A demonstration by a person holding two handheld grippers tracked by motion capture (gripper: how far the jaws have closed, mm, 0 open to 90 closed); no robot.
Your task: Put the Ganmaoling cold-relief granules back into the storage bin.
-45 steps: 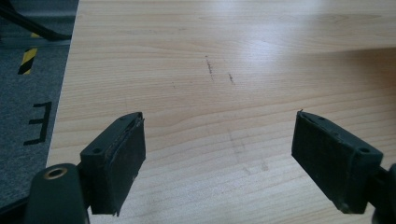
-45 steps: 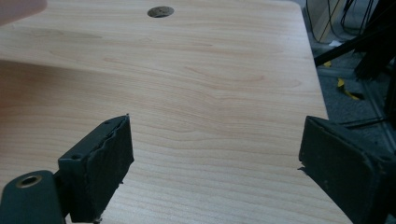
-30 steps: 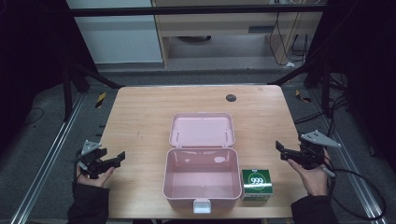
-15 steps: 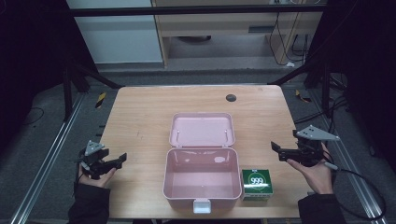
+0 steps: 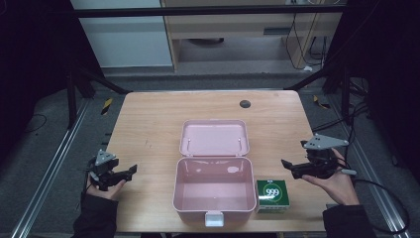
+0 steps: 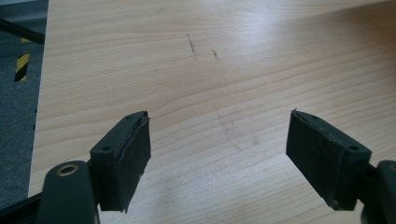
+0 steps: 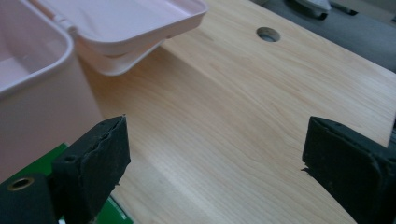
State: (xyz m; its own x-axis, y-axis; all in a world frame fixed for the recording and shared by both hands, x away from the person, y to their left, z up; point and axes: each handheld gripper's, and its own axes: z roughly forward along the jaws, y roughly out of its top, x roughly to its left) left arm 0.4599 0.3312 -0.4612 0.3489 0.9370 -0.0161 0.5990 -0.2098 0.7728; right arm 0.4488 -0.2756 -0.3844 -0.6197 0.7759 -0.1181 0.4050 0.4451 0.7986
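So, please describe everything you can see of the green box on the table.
The green box is a small carton with a white round mark reading 999 on its top. It looks closed and lies flat on the wooden table, close beside the pink case, near the front edge. No gripper touches it.

**Lit tabletop, dark surroundings**

Light is falling from above onto the wooden table (image 5: 148,124), leaving it evenly bright while the floor and the frame around it are sinking into near black; the far wall panel is glowing pale. The pink box (image 5: 214,191) is catching a small white glare spot on its inner wall; its open lid is throwing a soft shadow across the wood in the right gripper view. In both gripper views the black pads (image 6: 135,154) are showing little detail, and the near edges are blurring slightly; the far tabletop is softening too.
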